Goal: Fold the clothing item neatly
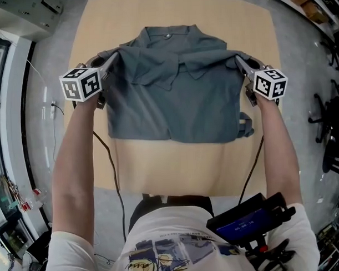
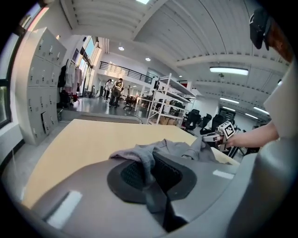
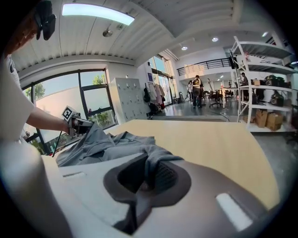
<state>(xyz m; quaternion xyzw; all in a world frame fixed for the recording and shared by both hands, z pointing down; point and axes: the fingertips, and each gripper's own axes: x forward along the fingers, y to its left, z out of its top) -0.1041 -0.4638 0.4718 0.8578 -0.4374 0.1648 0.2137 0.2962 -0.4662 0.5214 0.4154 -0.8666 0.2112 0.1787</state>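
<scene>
A grey collared shirt (image 1: 179,87) lies spread on the light wooden table (image 1: 176,165), its collar at the far side. My left gripper (image 1: 112,57) is shut on the shirt's left edge, and grey cloth (image 2: 145,160) runs between its pads. At the shirt's right edge my right gripper (image 1: 240,61) is shut too, with a fold of the fabric (image 3: 151,169) pinched in its jaws. Both held edges are lifted and drawn toward the middle over the shirt's body. Each gripper also appears in the other's view: the right gripper (image 2: 215,136) and the left gripper (image 3: 83,124).
The table's near edge (image 1: 177,193) is close to the person's body. A black cable (image 1: 112,178) hangs at the left of the table and another (image 1: 251,168) at the right. Shelving (image 3: 265,93) and grey lockers (image 2: 37,88) stand beyond the table.
</scene>
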